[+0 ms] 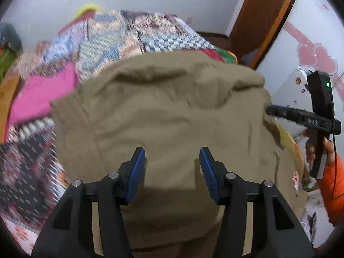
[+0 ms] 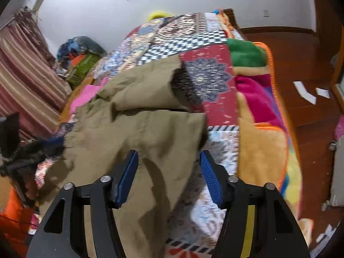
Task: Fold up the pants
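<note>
Nearest to the lens in the left wrist view, at the lower centre of the frame, the left gripper has its two blue fingers spread wide, and nothing is between them; they hang just over the khaki pants, which fill the middle of this picture. In the right wrist view the right gripper is also at the lower centre with its fingers spread apart, and the cloth passes under the left one, but I see no pinch on it. The pants lie there from the lower centre up to the middle of the frame, with a folded part and a loose leg end at the upper middle, all on the patchwork quilt of the bed. Farther away, a pink cloth lies at the left of the left view, and at its right edge the other gripper appears in a hand with an orange sleeve. In my judgement the risk is this: the fabric is soft and lies in several layers, so a closing finger could take only the top layer, or catch the quilt too, and then the fold would come out crooked or open again. Both pictures are blurred by motion, so the edges of the layers are hard to make out. The waistband is perhaps the near part under the left gripper, but I cannot tell. The lower part of the pants is cut off by the gripper bodies.
</note>
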The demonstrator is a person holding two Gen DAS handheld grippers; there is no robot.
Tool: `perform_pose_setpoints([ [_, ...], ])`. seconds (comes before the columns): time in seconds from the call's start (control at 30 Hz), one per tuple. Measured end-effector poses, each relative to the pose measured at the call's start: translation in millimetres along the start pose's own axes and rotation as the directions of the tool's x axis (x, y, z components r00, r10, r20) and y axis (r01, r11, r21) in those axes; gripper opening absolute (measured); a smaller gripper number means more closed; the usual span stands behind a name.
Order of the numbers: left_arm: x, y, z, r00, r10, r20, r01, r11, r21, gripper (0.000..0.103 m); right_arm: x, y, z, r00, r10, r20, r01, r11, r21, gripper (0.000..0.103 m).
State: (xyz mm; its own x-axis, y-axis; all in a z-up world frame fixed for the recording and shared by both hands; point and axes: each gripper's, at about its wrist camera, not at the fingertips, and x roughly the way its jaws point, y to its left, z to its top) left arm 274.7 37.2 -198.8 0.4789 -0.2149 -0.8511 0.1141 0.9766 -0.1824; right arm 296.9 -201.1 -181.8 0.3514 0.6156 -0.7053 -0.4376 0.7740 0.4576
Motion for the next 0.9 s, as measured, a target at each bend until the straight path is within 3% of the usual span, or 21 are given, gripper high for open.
perform_pose_setpoints([
  [0.03,3.4,-0.6,-3.1,1.000,0.000,-0.012,0.000,1.000,-0.006,0.052,2.3,1.4,1.8,1.000,0.010,-0.002,-0.010,1.000,-0.007,0.029],
  [0.07,6.3,-1.0,-5.9,1.000,0.008,-0.021,-0.008,1.000,-0.009,0.052,5.3,2.2,4.8,1.000,0.021,-0.005,-0.021,1.000,-0.010,0.029],
  [0.23,8.4,10.6,-10.4,0.999,0.009,-0.032,-0.010,0.998,-0.061,0.052,33.6,1.8,10.1,0.995,0.059,-0.077,-0.057,0.998,0.016,0.037],
  [0.33,7.8,19.8,-10.0,0.999,0.010,-0.032,-0.013,0.995,-0.096,0.052,48.5,1.6,9.0,0.991,0.070,-0.111,-0.068,0.997,0.021,0.034],
  [0.37,7.4,22.3,-9.6,1.000,0.005,-0.031,-0.008,0.995,-0.104,0.052,46.8,2.9,5.2,0.992,0.076,-0.101,-0.074,0.997,0.020,0.029],
  [0.4,6.4,23.5,-9.8,1.000,0.005,-0.028,-0.008,0.994,-0.108,0.052,43.3,5.0,2.1,0.993,0.087,-0.083,-0.086,0.996,0.016,0.012],
  [0.43,3.9,23.9,-9.7,1.000,0.011,-0.023,-0.013,0.994,-0.107,0.052,39.1,8.5,1.4,0.994,0.087,-0.070,-0.086,0.996,0.004,0.009],
  [0.6,-13.0,25.1,-7.9,1.000,0.015,0.011,-0.014,0.994,-0.104,0.052,4.7,36.2,-13.9,0.994,0.096,-0.046,-0.100,0.989,-0.104,0.007],
  [0.73,-25.0,21.3,-11.5,1.000,0.004,0.017,-0.002,0.995,-0.099,0.052,-7.9,44.7,-30.8,0.989,0.106,-0.099,-0.117,0.986,-0.115,0.006],
  [0.9,-22.7,8.4,-28.1,1.000,-0.001,-0.021,0.000,0.998,-0.057,0.052,-12.7,43.4,-55.3,0.986,0.059,-0.153,-0.079,0.989,-0.126,0.006],
])
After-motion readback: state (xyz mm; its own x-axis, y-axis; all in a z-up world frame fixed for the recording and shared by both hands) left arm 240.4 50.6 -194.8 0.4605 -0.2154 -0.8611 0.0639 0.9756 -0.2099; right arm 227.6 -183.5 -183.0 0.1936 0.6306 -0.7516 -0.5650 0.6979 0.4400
